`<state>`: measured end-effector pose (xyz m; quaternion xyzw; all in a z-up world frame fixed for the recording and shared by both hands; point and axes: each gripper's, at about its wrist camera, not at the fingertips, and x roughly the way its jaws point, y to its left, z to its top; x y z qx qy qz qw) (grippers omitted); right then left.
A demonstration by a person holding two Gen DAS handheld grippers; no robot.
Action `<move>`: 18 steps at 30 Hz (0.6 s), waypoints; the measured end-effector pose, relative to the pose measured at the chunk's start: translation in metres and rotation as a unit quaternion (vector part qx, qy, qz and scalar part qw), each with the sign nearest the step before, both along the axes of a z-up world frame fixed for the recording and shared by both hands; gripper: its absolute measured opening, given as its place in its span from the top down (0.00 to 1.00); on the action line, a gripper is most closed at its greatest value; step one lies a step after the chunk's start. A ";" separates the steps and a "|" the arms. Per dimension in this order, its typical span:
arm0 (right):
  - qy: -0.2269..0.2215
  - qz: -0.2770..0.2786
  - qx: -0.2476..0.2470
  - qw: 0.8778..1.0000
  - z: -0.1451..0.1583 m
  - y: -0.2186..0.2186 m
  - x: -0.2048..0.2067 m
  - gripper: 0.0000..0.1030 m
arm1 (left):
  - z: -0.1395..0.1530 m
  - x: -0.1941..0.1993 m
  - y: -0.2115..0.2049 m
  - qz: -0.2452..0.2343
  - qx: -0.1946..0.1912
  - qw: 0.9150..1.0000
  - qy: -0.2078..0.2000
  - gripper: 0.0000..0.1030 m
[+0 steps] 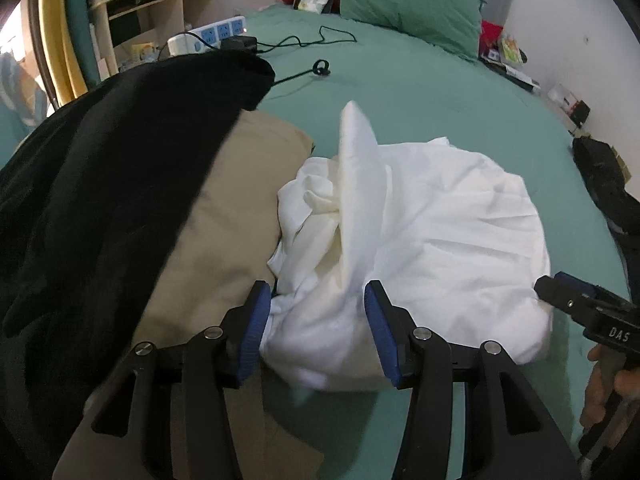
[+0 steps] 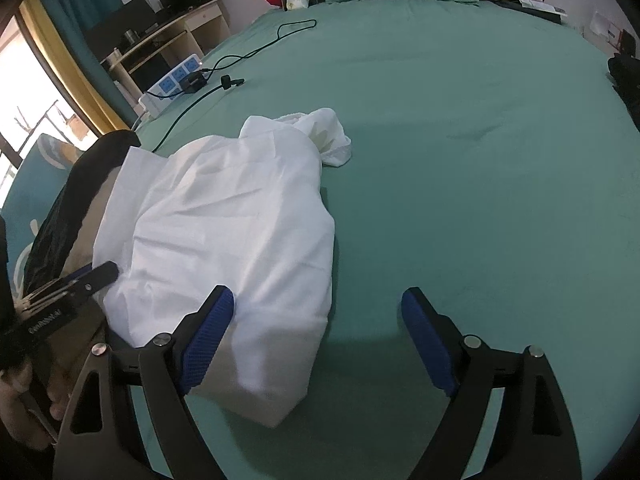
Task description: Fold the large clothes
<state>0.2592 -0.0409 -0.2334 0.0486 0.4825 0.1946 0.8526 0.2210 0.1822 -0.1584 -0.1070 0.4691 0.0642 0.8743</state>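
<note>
A white garment (image 1: 432, 236) lies bunched and partly folded on the green bed sheet (image 1: 420, 92); it also shows in the right wrist view (image 2: 232, 232). My left gripper (image 1: 316, 312) is open, its blue pads either side of the garment's near left bunch, not clamped. My right gripper (image 2: 318, 320) is open and empty over the garment's near right edge; it shows at the right of the left wrist view (image 1: 560, 292). The left gripper shows at the left of the right wrist view (image 2: 96, 276).
A black garment (image 1: 112, 184) lies over a tan one (image 1: 224, 240) left of the white garment. A power strip (image 1: 208, 34) with black cables (image 1: 304, 42) lies at the far left of the bed. A green pillow (image 1: 408, 4) and clutter sit at the head.
</note>
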 end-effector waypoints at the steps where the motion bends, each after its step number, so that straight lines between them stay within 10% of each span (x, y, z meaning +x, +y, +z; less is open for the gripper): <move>1: 0.001 0.000 -0.001 1.000 0.001 -0.001 -0.002 0.17 | 0.002 -0.004 -0.001 0.000 0.000 1.000 -0.002 0.49; 18: 0.001 -0.001 -0.002 1.000 0.021 -0.031 -0.056 0.17 | 0.032 -0.067 -0.032 0.016 -0.044 0.999 -0.022 0.49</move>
